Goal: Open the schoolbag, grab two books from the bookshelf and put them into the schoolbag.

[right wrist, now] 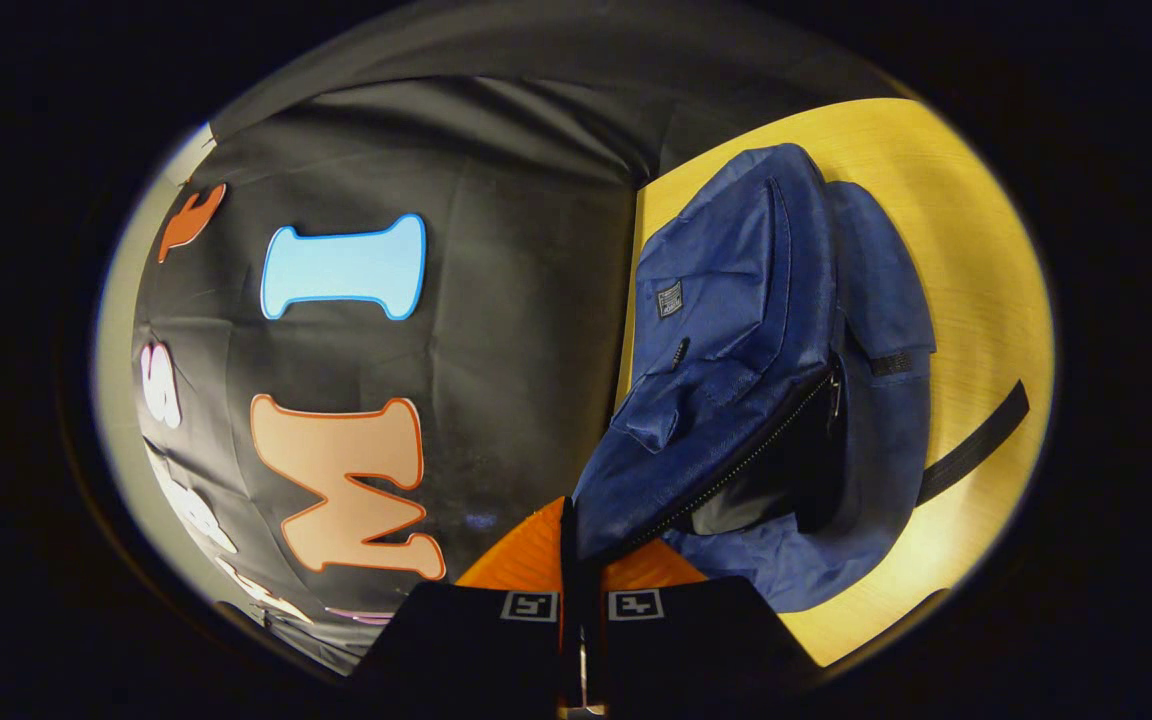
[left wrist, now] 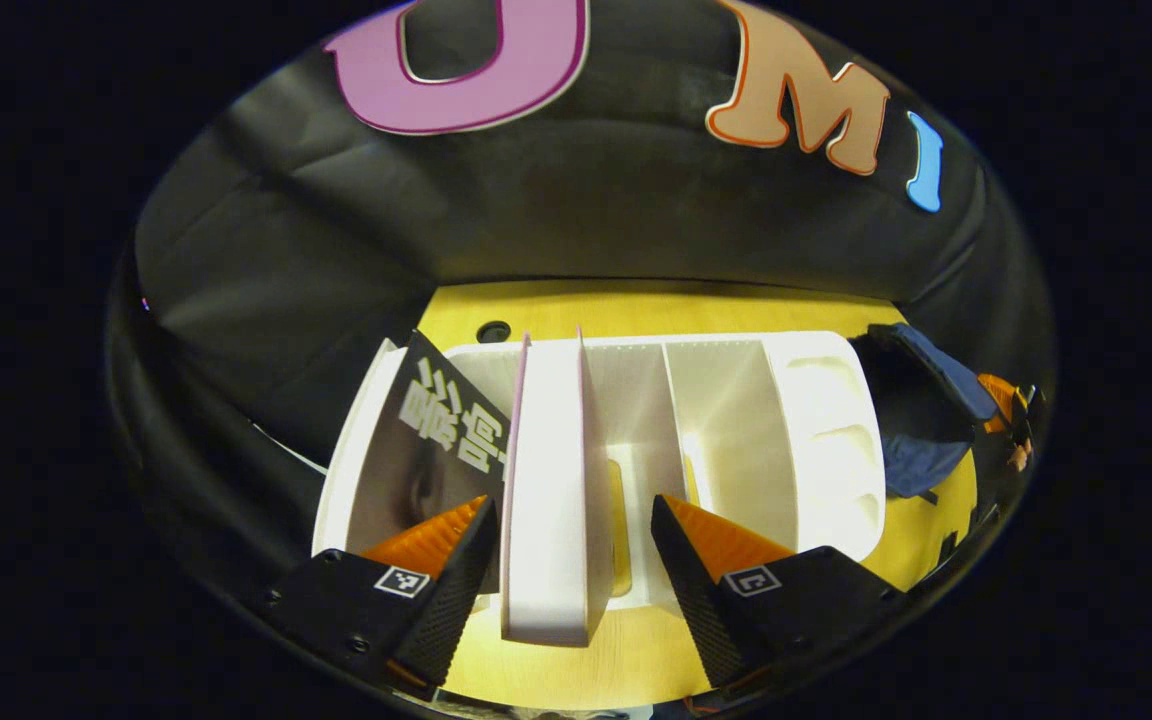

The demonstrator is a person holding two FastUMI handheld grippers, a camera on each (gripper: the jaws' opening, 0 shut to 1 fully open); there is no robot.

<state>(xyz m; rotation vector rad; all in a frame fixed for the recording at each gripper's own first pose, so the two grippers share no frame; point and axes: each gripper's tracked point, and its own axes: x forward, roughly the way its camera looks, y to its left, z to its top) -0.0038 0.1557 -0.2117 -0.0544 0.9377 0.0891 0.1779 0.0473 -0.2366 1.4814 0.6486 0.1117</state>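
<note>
A white book with a pink cover (left wrist: 548, 480) stands upright in the white bookshelf (left wrist: 816, 440). My left gripper (left wrist: 571, 545) is open, one finger on each side of this book's near edge, neither clearly touching it. A dark-covered book (left wrist: 441, 425) leans in the leftmost slot. The blue schoolbag (right wrist: 776, 330) lies on the yellow table with its zip undone and a dark opening (right wrist: 781, 470) showing. My right gripper (right wrist: 569, 545) is shut on the bag's fabric at the edge of that opening. In the left gripper view the schoolbag (left wrist: 921, 420) lies right of the shelf.
The yellow table (left wrist: 636, 305) runs back to the black cloth wall, with a small dark hole (left wrist: 493, 330) behind the shelf. The shelf's right slots stand empty. A black strap (right wrist: 976, 440) trails from the bag across the table.
</note>
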